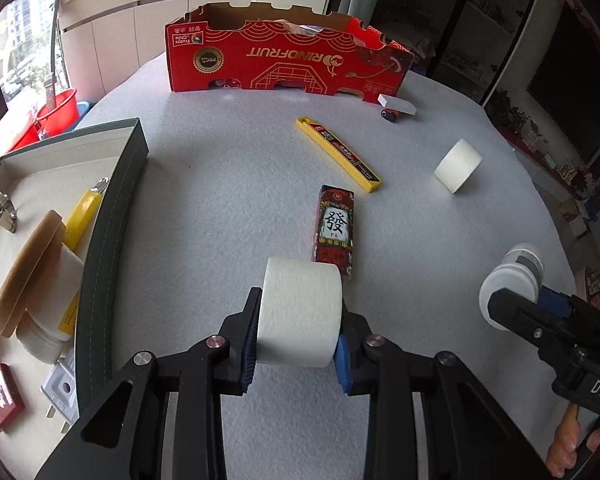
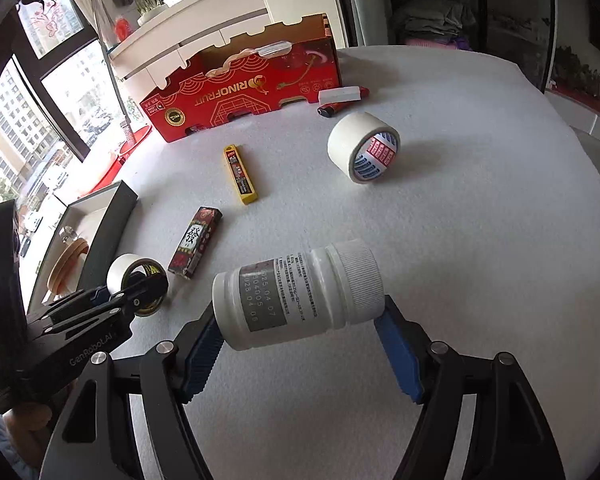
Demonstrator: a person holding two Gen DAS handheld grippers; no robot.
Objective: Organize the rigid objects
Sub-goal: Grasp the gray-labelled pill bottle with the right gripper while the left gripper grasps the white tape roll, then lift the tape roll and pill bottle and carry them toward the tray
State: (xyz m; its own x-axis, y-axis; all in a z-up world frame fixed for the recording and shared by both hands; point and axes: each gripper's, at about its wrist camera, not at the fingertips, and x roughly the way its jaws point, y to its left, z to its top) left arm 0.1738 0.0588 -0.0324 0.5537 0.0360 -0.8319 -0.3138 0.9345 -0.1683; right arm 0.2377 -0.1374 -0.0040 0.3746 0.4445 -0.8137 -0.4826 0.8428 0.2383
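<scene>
My left gripper (image 1: 296, 320) is shut on a white tape roll (image 1: 300, 312), held just above the table; both show in the right wrist view, the gripper (image 2: 140, 292) and the roll (image 2: 126, 270). My right gripper (image 2: 300, 320) is shut on a white pill bottle (image 2: 296, 294), held sideways by its base and cap; the bottle also shows in the left wrist view (image 1: 512, 280). A dark grey tray (image 1: 112, 216) at the left holds a wooden disc (image 1: 28, 272), a white jar, a yellow tool and other small items.
On the white table lie a red mahjong-print box (image 1: 336, 230), a yellow blade case (image 1: 340, 154), a second tape roll (image 2: 364, 148), and a white block (image 1: 396, 105) with a red lighter. A red fruit carton (image 1: 284, 60) stands at the back.
</scene>
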